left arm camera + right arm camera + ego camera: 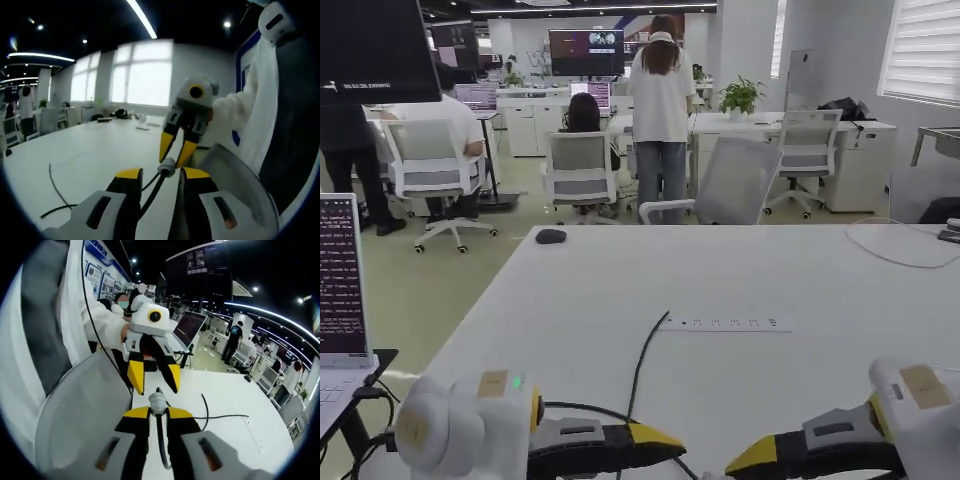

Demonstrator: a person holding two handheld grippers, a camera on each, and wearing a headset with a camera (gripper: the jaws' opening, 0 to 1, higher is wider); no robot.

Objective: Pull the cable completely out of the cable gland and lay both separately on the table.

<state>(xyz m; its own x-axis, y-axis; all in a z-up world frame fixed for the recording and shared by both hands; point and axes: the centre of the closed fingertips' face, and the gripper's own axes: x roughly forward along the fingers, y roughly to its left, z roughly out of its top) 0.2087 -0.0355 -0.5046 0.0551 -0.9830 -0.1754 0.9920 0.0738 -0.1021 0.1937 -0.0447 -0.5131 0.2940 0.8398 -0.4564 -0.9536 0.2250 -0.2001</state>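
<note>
The white tabletop (740,280) spreads away beyond both tools. A laptop (340,280) stands open off to the far left of the left hand-held gripper (162,175), and a white power strip (725,323) lies flat on the tabletop, well ahead of the two of them.

The left hand-held gripper has its yellow-tipped jaws spread wide and clamps nothing. The right hand-held gripper (157,412) faces it nose to nose, tips nearly meeting; its jaws are drawn close together and seem to be grasping the cable gland (157,402) right at their ends, though the fisheye makes the contact hard to judge.

The black cable (645,360) runs out from between the two hand-held grippers and across the tabletop towards the power strip. Near the tools it is still threaded through the cable gland; one stretch passes loosely down the gap of the left hand-held gripper without touching either jaw, and another trails back between the jaws of the right one.

The small grey cable gland sits up off the tabletop, between the two sets of tips and just short of the left hand-held gripper's open jaws.
</note>
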